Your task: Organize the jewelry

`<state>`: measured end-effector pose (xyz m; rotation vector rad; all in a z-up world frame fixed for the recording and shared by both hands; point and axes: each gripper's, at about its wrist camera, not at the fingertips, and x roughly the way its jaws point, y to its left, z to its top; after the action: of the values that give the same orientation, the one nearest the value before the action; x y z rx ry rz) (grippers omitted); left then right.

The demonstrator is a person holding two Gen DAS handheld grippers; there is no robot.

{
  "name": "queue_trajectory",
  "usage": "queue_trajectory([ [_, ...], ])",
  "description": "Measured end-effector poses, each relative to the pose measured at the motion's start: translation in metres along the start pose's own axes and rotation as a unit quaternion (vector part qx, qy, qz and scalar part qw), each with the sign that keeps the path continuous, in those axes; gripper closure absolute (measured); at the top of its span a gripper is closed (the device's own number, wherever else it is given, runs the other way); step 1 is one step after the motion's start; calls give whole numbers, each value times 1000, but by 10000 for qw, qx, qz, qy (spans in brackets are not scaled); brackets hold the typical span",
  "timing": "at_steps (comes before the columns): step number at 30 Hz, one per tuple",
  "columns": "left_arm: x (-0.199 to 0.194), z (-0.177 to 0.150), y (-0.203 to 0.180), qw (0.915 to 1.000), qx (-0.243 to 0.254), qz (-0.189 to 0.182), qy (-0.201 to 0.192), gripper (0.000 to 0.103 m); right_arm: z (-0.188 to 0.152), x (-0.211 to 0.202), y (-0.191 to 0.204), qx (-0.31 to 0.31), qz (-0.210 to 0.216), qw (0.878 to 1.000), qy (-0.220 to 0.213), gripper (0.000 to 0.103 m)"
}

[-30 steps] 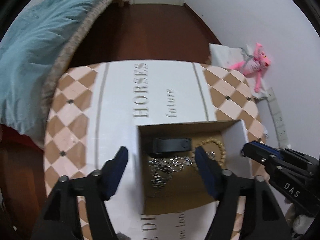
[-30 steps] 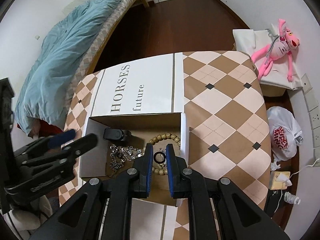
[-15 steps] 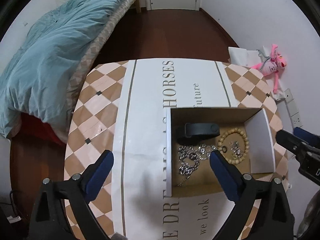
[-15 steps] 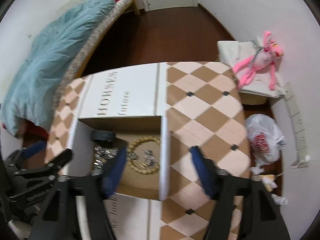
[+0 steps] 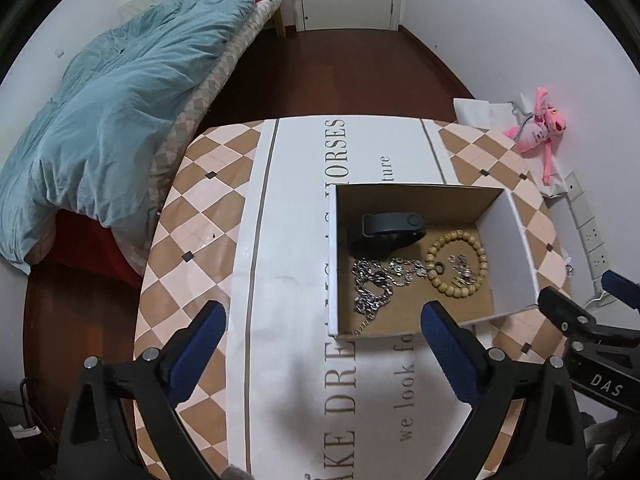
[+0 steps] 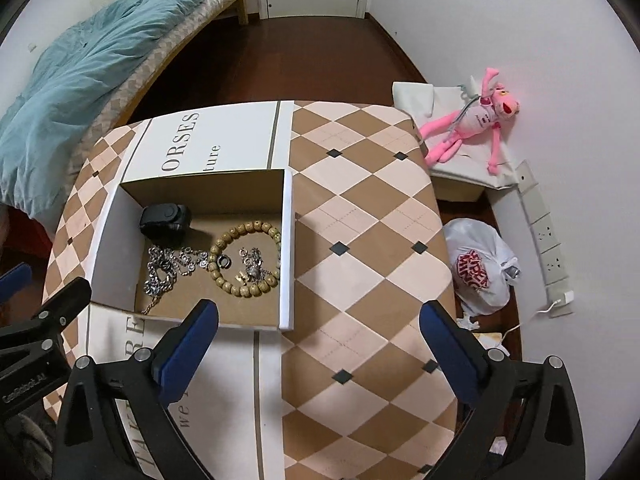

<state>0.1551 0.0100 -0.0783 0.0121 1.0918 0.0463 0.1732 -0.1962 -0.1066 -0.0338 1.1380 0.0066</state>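
Bedroom, round checkered counter (image 5: 192, 216). Open cardboard box (image 6: 287, 248) near its middle holds wooden bead bracelet (image 6: 245, 258), silver chain (image 6: 168, 266), black band (image 6: 164, 220). Our left gripper (image 5: 322, 346) and right gripper (image 6: 319, 344) hover, jaws wide, empty. Box lies just ahead of the left gripper, forward-left of the right; left looks nearer.

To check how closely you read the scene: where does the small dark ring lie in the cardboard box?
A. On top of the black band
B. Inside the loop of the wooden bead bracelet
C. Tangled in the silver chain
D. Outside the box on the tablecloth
B: in the right wrist view the small dark ring lies on the floor of the cardboard box, encircled by the wooden bead bracelet, apart from the black band and silver chain.
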Motion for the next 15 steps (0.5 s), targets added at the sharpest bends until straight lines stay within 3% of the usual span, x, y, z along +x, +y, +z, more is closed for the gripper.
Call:
queue_trajectory([
  [11,-77,-16,-4,9982,-115,-236,-545,3,-25,-87,-5,46,-67,9973,-723,1],
  [15,-115,-24,-7,9963,-71,-146,-843,3,-37,-128,-11,120,-77,9945,-1035,1],
])
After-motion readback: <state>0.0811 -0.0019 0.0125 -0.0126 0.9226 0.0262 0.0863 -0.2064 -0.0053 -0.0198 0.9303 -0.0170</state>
